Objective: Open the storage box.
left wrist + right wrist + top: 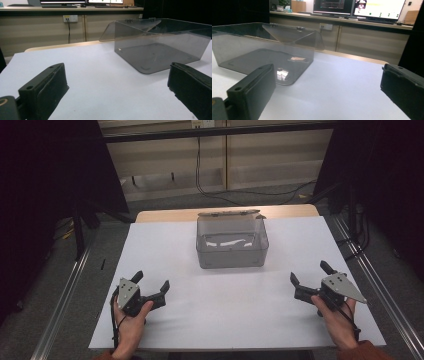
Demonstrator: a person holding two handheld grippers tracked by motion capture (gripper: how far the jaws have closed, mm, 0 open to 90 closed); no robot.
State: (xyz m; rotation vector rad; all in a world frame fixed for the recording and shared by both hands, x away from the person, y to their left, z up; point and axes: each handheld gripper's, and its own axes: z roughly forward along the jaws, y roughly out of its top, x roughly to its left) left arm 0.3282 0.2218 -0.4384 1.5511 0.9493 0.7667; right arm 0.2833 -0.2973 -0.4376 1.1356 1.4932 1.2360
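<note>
surface: white table (200, 320), clear box (231, 251) | room: dim, monitors (359, 8) | both tongs released, empty

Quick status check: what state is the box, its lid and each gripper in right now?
Clear box: upright on the white table cover, nothing seen inside.
Lid: open, swung back behind the box on its hinges.
Left gripper: jaws open, holding nothing, near the table's front left, apart from the box.
Right gripper: jaws open, holding nothing, near the front right, apart from the box.
</note>
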